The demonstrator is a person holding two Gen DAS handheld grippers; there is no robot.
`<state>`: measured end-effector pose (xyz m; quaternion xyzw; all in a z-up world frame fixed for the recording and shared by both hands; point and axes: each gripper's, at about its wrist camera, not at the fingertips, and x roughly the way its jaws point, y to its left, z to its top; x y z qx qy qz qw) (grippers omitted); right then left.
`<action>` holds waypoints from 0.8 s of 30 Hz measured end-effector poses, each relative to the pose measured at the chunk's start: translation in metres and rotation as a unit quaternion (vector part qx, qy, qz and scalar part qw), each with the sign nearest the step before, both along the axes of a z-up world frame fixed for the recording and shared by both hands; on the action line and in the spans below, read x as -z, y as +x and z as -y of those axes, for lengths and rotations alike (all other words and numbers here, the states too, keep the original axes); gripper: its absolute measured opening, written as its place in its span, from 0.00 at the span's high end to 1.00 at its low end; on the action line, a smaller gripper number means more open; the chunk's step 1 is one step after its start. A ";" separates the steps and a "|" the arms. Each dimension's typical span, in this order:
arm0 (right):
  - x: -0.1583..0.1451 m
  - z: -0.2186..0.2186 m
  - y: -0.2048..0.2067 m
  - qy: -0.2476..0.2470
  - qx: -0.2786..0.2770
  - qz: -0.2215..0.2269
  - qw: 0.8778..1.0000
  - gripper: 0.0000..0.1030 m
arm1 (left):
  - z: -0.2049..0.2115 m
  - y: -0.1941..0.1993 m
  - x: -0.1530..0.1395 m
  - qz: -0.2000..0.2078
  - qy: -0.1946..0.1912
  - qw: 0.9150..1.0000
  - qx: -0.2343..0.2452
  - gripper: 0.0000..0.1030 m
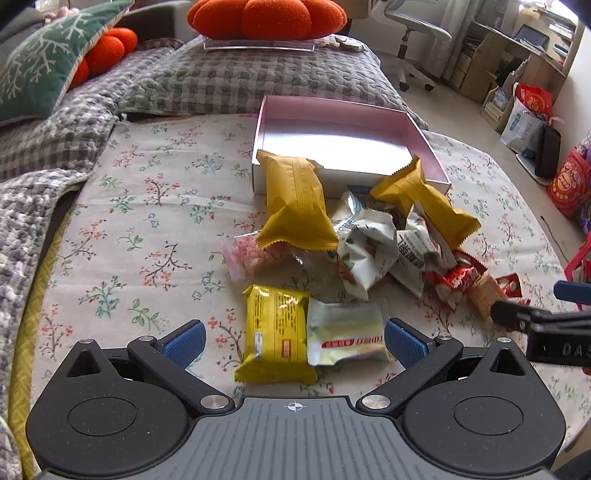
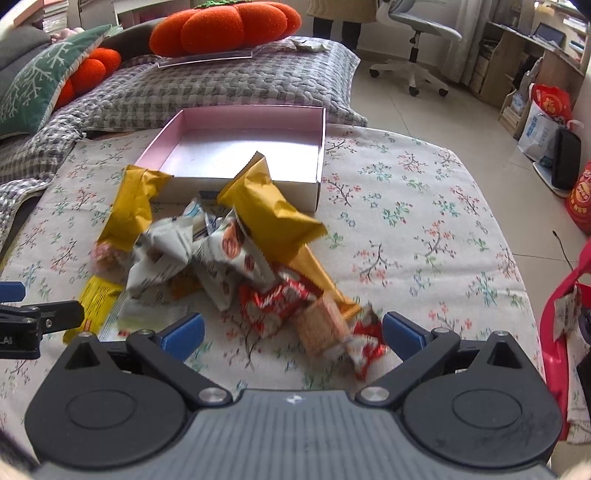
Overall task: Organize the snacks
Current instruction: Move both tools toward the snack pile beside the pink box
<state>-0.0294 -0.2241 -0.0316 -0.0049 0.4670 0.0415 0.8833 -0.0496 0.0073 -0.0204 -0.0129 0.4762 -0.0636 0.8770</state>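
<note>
An open pink box [image 1: 334, 110] [image 2: 317, 147] stands empty on the floral cloth. Snack packets lie heaped in front of it: two mustard-yellow packets [image 1: 295, 203] [image 2: 273, 218], white crumpled packets [image 1: 364, 251] [image 2: 162, 254], red wrappers [image 1: 456, 280] [image 2: 273, 302]. My left gripper [image 1: 294, 341] is open, its blue pads either side of a bright yellow packet [image 1: 275, 332] and a pale white packet [image 1: 345, 332]. My right gripper [image 2: 292, 332] is open around a wafer biscuit [image 2: 321, 325] and a red wrapper [image 2: 364, 347]. Each gripper shows at the edge of the other's view.
The floral cloth [image 1: 129, 229] covers a low table beside a grey checked sofa [image 1: 229, 77] with orange cushions [image 1: 266, 16] and a green pillow [image 1: 44, 62]. An office chair [image 2: 421, 37], shelves and bags [image 2: 546, 107] stand on the tiled floor to the right.
</note>
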 end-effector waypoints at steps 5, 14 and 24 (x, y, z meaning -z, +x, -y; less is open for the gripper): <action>0.005 -0.001 -0.021 0.006 0.001 -0.005 1.000 0.01 | 0.004 -0.022 0.006 0.000 0.009 1.000 -0.002 0.00; 0.008 0.007 -0.037 -0.002 0.011 -0.004 1.000 0.01 | 0.008 -0.040 0.015 0.000 0.019 1.000 0.000 0.00; 0.014 0.008 -0.033 0.002 0.009 -0.005 1.000 0.02 | 0.011 -0.037 0.016 0.003 0.017 1.000 0.004 0.00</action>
